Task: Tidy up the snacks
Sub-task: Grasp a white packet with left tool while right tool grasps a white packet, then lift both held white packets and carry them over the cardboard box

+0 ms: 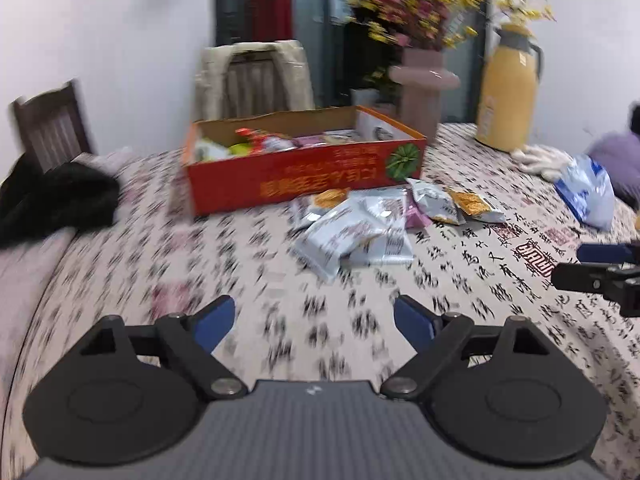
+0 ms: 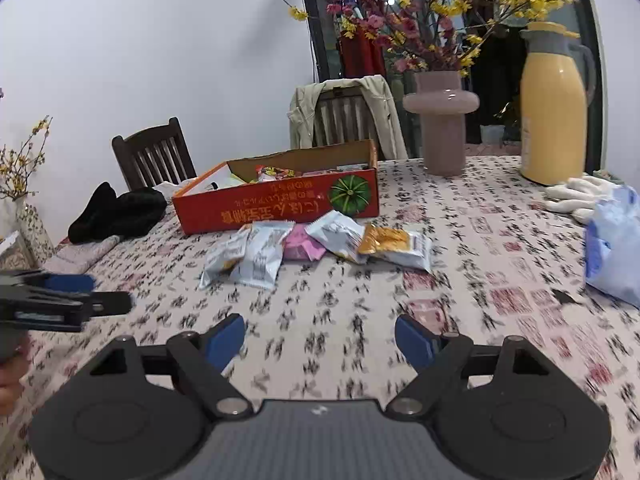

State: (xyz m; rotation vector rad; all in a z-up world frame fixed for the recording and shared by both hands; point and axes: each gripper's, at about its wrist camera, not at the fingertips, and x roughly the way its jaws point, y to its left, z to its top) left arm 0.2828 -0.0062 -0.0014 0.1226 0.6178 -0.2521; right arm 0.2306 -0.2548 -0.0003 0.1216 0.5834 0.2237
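The left claw [image 1: 314,322] and the right claw [image 2: 320,340] are both held released above the patterned bench [image 2: 500,240], with nothing between the blue pads. A cluster of snack packets [image 2: 320,248] is located on the bench, near the front wall of the orange box [image 2: 280,204], which is seen to contain further packets. A pink vase [image 2: 440,120] and a yellow jug [image 2: 554,120] are positioned at the far right.

Evenly lit indoors by soft, diffuse light; no hard shadows, only faint sheen on the snack packets [image 1: 352,232]. Heavy motion blur across the left wrist view, smearing the worktop [image 1: 280,320] print; milder blur in the right. Strong fisheye bending at edges, dark corners.
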